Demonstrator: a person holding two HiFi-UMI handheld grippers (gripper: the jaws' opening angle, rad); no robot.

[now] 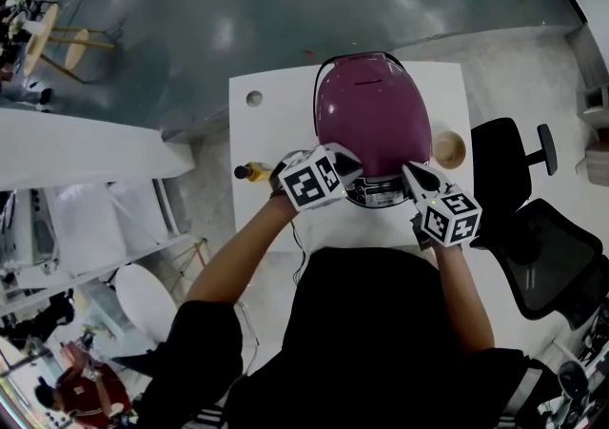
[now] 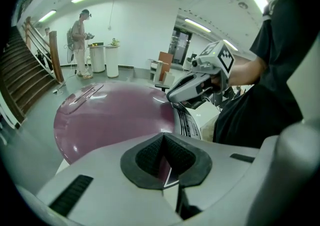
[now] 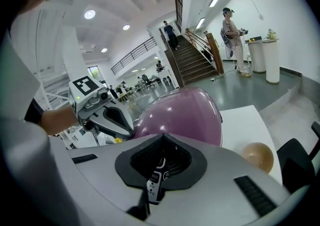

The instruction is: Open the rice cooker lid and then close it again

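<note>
The rice cooker sits mid-table with its glossy purple lid (image 1: 371,113) down. That lid fills the middle of the left gripper view (image 2: 110,115) and rises behind the jaws in the right gripper view (image 3: 185,115). Both grippers are at the cooker's front edge, above its control panel (image 1: 376,194). My left gripper (image 1: 354,168) is shut with nothing between its jaws, its tips (image 2: 164,140) close over the lid's near rim. My right gripper (image 1: 409,170) is also shut and empty, its tips (image 3: 161,142) over the panel. Each gripper shows in the other's view.
A wooden bowl (image 1: 448,148) stands on the white table (image 1: 276,132) right of the cooker. A yellow bottle (image 1: 252,171) lies at the left, near my left hand. A black office chair (image 1: 533,227) is beside the table's right edge. A person (image 2: 80,44) stands far behind.
</note>
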